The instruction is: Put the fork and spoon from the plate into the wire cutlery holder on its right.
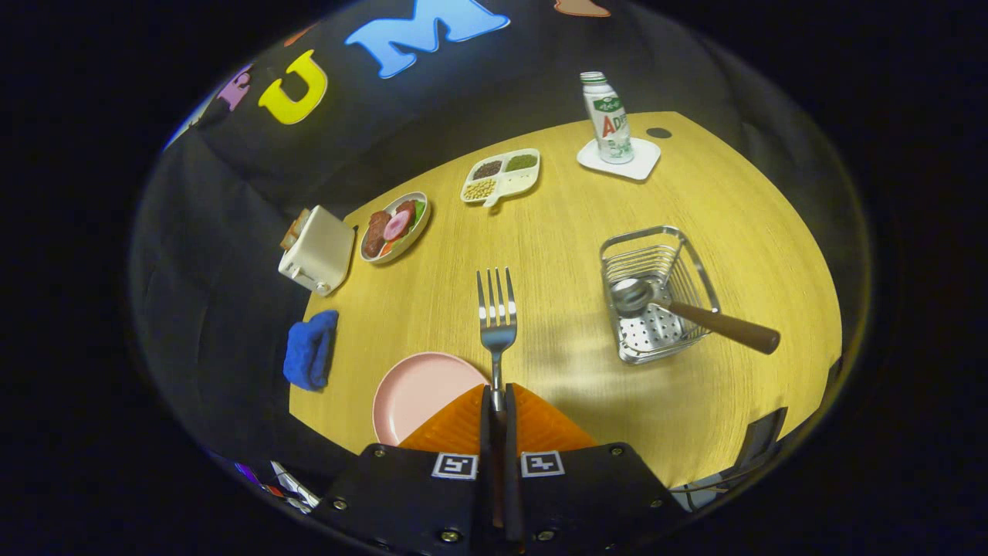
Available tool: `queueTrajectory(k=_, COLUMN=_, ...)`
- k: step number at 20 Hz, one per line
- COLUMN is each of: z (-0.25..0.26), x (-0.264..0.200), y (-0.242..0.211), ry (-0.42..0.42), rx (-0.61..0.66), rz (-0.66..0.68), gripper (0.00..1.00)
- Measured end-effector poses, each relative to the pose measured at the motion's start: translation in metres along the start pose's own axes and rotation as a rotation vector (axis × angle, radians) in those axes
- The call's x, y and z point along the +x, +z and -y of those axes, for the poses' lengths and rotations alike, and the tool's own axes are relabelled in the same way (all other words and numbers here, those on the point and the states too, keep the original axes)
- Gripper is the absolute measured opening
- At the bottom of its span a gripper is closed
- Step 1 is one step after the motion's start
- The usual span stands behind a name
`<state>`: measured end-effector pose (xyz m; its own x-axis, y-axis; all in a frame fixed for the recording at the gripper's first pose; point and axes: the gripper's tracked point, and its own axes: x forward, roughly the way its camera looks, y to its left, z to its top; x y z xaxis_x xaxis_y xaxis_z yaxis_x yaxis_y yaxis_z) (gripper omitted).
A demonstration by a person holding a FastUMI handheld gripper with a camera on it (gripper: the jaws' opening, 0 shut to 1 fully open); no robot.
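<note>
we find no wording we can read with certainty. the bottle (pixel 607 120) carries a printed label, its lettering too small. two square coded tags (pixel 454 466) sit on the gripper (pixel 498 398), whose fingers pinch the fork (pixel 496 320).

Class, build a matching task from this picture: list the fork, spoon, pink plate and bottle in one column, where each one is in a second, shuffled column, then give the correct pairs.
Things:
1. fork
2. spoon
3. pink plate
4. bottle

Places:
A. standing on a white coaster
B. bare, just left of the fingers
C. clamped in the gripper, tines pointing away
D. bowl in the wire cutlery holder, handle sticking out over its rim

Pairs: 1-C, 2-D, 3-B, 4-A
</note>
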<state>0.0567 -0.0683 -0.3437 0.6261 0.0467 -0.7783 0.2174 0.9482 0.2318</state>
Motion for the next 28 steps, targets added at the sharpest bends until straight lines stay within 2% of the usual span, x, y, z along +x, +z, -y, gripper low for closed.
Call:
queueTrajectory(k=6, z=0.043, x=-0.010, y=0.020, ry=-0.055, rx=0.063, rz=0.037, gripper=0.06)
queueTrajectory(k=12, z=0.074, x=-0.012, y=0.018, ry=-0.098, rx=0.109, rz=0.018, gripper=0.06)
queueTrajectory(k=23, z=0.081, x=-0.011, y=0.017, ry=-0.114, rx=0.143, rz=-0.007, gripper=0.06)
queueTrajectory(k=26, z=0.081, x=-0.016, y=0.020, ry=-0.118, rx=0.152, rz=0.007, gripper=0.14)
queueTrajectory(k=28, z=0.078, x=-0.017, y=0.022, ry=-0.115, rx=0.157, rz=0.017, gripper=0.29)
